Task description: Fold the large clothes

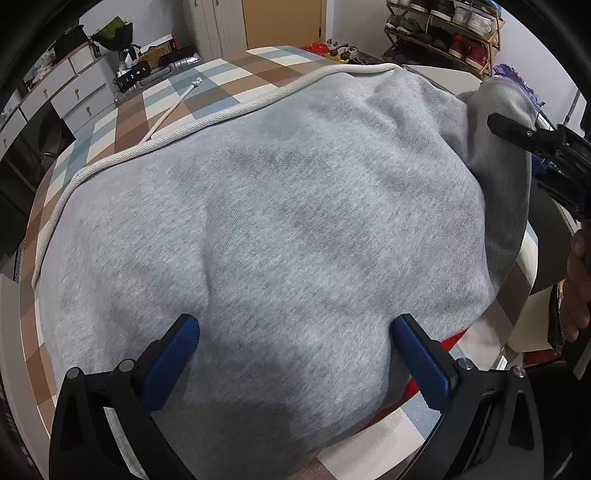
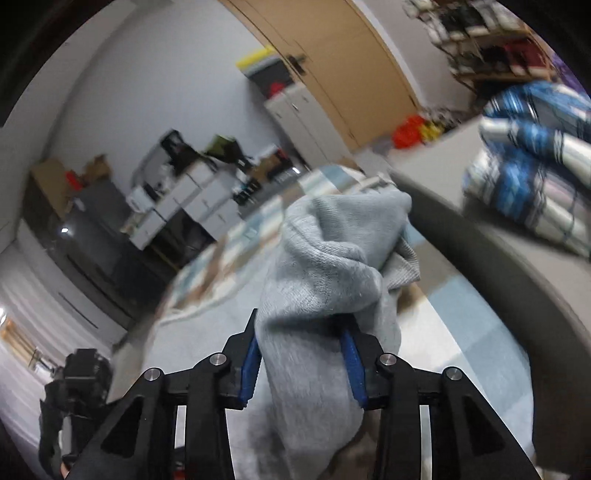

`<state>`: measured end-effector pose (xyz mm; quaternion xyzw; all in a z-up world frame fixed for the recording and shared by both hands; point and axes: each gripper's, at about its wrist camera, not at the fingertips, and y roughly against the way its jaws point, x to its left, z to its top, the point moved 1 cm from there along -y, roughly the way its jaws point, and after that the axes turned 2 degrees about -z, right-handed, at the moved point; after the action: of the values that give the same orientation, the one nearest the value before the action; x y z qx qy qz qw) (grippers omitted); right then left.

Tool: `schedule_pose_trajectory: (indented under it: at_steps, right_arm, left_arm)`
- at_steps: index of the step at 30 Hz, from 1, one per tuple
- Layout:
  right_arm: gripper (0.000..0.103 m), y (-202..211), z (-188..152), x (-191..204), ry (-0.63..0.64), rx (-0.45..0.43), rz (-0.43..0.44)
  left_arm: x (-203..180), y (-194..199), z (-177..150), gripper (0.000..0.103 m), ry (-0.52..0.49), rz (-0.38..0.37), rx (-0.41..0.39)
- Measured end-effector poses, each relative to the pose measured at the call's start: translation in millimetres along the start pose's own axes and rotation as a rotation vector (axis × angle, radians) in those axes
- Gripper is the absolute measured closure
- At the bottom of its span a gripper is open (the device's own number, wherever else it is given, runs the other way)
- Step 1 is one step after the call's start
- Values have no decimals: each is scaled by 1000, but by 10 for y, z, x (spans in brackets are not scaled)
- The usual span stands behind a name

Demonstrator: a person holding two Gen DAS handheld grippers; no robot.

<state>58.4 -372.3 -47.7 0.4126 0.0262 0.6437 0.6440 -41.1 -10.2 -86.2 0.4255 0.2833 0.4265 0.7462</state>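
Note:
A large grey sweatshirt (image 1: pixel 277 221) with a cream corded edge (image 1: pixel 207 118) lies spread over the checkered table (image 1: pixel 236 77). My left gripper (image 1: pixel 295 328) is open, its blue pads resting on the near part of the fabric. My right gripper (image 2: pixel 301 332) is shut on a bunched grey sleeve (image 2: pixel 332 258) and holds it lifted above the table; it also shows in the left wrist view (image 1: pixel 524 136) at the right, with the sleeve (image 1: pixel 498 122) draped from it.
A white drawstring (image 1: pixel 173 107) lies on the table beyond the sweatshirt. A drawer unit (image 1: pixel 74 99) stands at the left and a shoe rack (image 1: pixel 443 33) at the back right. Blue striped clothes (image 2: pixel 535 166) lie on a grey surface at the right.

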Motion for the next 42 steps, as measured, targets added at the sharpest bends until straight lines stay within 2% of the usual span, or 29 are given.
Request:
schedule_pose_trajectory:
  at_steps: [2,3,4,9,11,14,15,17,18,19,22,27,32,36,39,41,42]
  right_arm:
    - [48,-5,14,-143,-76,11,-8]
    - [34,-6,7,-195,-107,18,-19]
    - [30,-29,-8,-265,-144,34,-39]
    - [22,-287,-110,-414,-191,166,-93]
    - [19,-297,-78,-391,-179,139,-83]
    - [17,-405,-74,-371,-158,144,-105]
    - [17,-425,-59,-354,-144,138,-108]
    - [30,-473,-36,-348,-153,133,-93]
    - [46,-468,-32,-339,-150,126,-96]
    - [55,-445,-27,-330,-138,119,-93]
    - [65,-319,-2,-253,-100,77,-70]
    - [69,-108,7,-40,19,-1,-78]
    - [71,57,11,66,52,-42,-63]
    - [72,168,-6,247,122,-93,-77]
    - [72,182,6,344,152,-119,-97]
    - [72,196,23,380,154,-130,-101]
    - [73,174,39,416,163,-130,-106]
  left_arm:
    - [3,1,-1,1,-3,-2,-1]
    - [3,1,-1,1,-3,-4,-1]
    - [6,1,2,1,-3,-5,1]
    - [-8,12,0,1,-1,-2,1]
    - [3,10,2,1,2,-7,2]
    - [-5,10,3,1,4,-11,-1]
    - [-7,7,3,1,3,-9,-2]
    - [-5,-2,0,1,0,-8,-7]
    - [-4,-2,-2,1,2,-10,-9]
    - [0,-1,-2,1,3,-11,-10]
    - [-2,0,-5,1,0,-17,-13]
    - [-144,-13,-22,1,-74,10,-25]
    - [-269,-49,22,1,-107,1,-41]
    - [-113,-50,183,1,3,-143,-45]
    - [153,52,234,1,98,-325,-43]
    - [399,193,176,1,165,-414,-40]
    - [529,259,114,1,197,-396,-31]
